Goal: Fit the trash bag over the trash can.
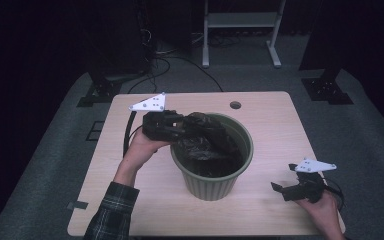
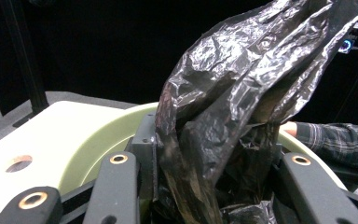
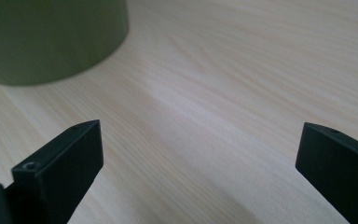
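Note:
A green ribbed bin (image 1: pixel 210 187) stands in the middle of the light wooden table (image 1: pixel 280 125). A crumpled black plastic bag (image 1: pixel 207 137) bulges out of its mouth. My left gripper (image 1: pixel 178 131) is at the bin's left rim, shut on a bunch of the bag. In the left gripper view the bag (image 2: pixel 242 70) rises between the jaws of my left gripper (image 2: pixel 212 149), above the bin's rim (image 2: pixel 102 135). My right gripper (image 1: pixel 282 177) hovers low over the table's front right, open with nothing in it. In the right gripper view my right gripper (image 3: pixel 200 140) frames bare table, with the bin's wall (image 3: pixel 51 37) at the upper left.
A round cable hole (image 1: pixel 235 105) sits near the table's far edge. A white metal stand (image 1: pixel 240 20) and dark equipment with cables are on the floor beyond. A plaid sleeve (image 1: pixel 112 215) comes in at the front left.

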The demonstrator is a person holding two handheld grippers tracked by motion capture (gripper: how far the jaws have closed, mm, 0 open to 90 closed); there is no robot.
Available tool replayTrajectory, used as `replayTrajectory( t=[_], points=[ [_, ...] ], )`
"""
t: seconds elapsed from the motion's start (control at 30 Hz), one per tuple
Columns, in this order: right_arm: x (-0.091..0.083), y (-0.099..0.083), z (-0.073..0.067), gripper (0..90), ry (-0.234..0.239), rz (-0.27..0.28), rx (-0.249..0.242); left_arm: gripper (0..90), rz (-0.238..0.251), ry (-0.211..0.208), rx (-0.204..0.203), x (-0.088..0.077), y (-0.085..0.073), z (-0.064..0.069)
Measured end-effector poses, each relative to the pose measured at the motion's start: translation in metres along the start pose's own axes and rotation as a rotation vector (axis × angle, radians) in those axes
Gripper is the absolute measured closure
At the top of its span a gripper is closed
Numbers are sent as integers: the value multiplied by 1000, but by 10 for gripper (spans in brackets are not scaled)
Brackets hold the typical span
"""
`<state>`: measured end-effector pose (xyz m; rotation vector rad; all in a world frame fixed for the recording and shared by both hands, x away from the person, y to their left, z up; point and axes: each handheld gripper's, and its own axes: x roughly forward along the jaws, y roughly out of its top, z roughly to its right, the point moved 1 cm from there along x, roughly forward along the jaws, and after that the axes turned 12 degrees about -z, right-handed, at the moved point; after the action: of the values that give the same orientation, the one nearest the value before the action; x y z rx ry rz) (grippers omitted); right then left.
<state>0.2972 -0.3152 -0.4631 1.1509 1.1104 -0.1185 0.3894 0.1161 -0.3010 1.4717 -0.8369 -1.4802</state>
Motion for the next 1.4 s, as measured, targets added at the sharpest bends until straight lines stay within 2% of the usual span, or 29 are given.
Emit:
replayTrajectory(
  t=[0.1,0.13,0.2,0.27,0.33,0.43,0.57,0.83,0.9,0.97,1.13,1.4],
  points=[
    [-9,7,-1,68,39,37,-2,558,-4,0,0,1,0,0],
    [-14,11,-1,70,65,64,-1,559,-7,0,-2,1,0,0],
    [-20,16,-2,78,86,88,5,565,-14,0,-1,2,0,-1],
    [-27,23,-3,129,115,115,-8,570,-22,-3,-3,3,0,-1],
    [-33,30,-5,133,133,135,-13,570,-25,-2,-6,4,0,-1],
    [-41,41,-9,157,139,151,-37,567,-32,2,-6,4,0,-1],
    [-50,56,-15,213,176,176,-67,564,-35,4,-12,4,0,-1],
    [-68,82,-23,258,265,259,-99,556,-45,14,-16,4,2,-3],
    [-74,91,-27,299,303,288,-120,555,-45,13,-17,5,2,-2],
    [-77,100,-33,300,332,312,-139,554,-46,10,-19,6,2,-2],
    [-79,122,-44,308,379,329,-184,552,-58,9,-20,9,2,-2],
    [-73,147,-59,414,441,345,-244,552,-67,7,-22,9,2,-2]
  ],
)
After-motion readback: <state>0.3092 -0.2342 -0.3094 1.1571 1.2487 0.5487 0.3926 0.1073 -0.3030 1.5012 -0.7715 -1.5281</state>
